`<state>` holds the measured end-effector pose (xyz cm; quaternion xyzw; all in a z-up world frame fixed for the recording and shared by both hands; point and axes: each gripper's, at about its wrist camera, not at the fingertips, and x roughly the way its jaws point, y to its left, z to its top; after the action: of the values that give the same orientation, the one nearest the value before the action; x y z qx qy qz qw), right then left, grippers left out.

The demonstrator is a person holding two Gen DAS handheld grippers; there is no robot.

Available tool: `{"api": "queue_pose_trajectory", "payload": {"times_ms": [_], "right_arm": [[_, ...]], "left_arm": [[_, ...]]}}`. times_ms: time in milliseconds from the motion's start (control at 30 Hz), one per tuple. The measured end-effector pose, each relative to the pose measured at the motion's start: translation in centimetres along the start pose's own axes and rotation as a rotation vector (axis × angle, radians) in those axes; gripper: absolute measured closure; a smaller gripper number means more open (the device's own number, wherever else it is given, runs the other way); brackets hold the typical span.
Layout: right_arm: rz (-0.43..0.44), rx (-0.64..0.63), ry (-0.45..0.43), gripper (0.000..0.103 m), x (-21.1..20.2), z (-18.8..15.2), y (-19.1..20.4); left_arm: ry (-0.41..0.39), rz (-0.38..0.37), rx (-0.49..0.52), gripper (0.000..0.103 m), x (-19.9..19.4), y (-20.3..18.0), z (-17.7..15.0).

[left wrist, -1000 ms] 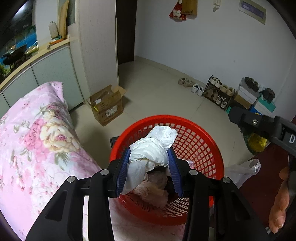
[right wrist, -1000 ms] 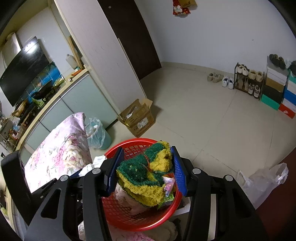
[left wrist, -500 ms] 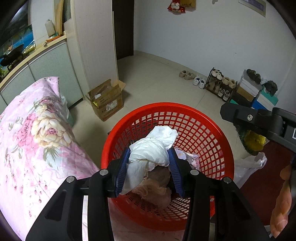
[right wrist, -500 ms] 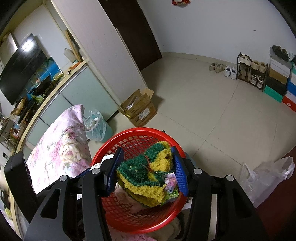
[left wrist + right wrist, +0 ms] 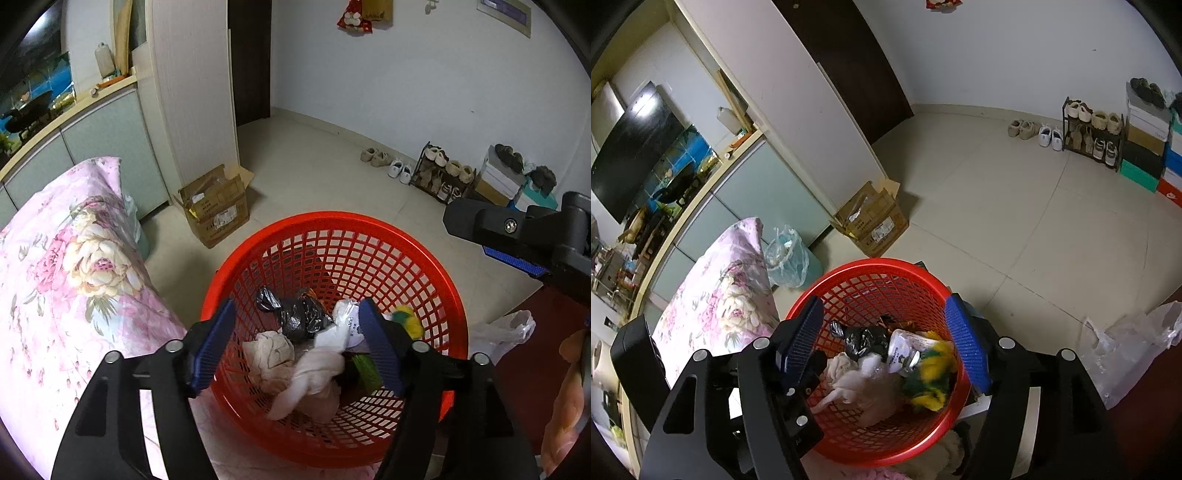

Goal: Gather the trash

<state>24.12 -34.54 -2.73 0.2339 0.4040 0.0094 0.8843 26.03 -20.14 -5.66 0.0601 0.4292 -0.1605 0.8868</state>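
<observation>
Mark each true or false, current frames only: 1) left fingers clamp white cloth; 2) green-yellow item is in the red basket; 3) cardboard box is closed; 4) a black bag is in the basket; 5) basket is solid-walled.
1) False. The left gripper is opening, with nothing between its fingers; the white cloth lies in the red basket.
2) True. The green-yellow item lies among the trash, and the right gripper, also opening, grips nothing.
3) False. The cardboard box has its flaps up.
4) True. The black bag is crumpled near the middle.
5) False. Its wall is open lattice.
</observation>
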Motion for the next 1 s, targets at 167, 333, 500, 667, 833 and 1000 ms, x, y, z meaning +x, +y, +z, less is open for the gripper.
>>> {"api": "queue_pose_trajectory", "payload": {"times_ms": [167, 333, 500, 667, 833, 1000], "right_arm": [[0.001, 0.003, -0.014, 0.037, -0.5, 0.1, 0.1], [-0.008, 0.006, -0.032, 0.036, -1.0, 0.2, -0.1], [-0.026, 0.011, -0.056, 0.032, -1.6, 0.3, -0.2], [-0.038, -0.008, -0.071, 0.031, -2.0, 0.3, 0.2], [-0.096, -0.047, -0.113, 0.024, -2.8, 0.2, 0.7], [-0.108, -0.082, -0.133, 0.021, -3.6, -0.1, 1.3]], "left_arm": [[-0.017, 0.012, 0.010, 0.027, -0.5, -0.1, 0.1], [-0.022, 0.019, 0.013, 0.022, -0.6, -0.4, 0.0], [-0.024, 0.028, 0.029, 0.021, -1.1, -0.6, -0.1], [-0.032, 0.029, 0.015, 0.021, -2.0, 0.0, -0.3], [-0.059, 0.051, 0.023, 0.021, -3.4, 0.3, -0.6], [-0.093, 0.069, 0.011, 0.021, -5.2, 0.7, -0.8]]}}
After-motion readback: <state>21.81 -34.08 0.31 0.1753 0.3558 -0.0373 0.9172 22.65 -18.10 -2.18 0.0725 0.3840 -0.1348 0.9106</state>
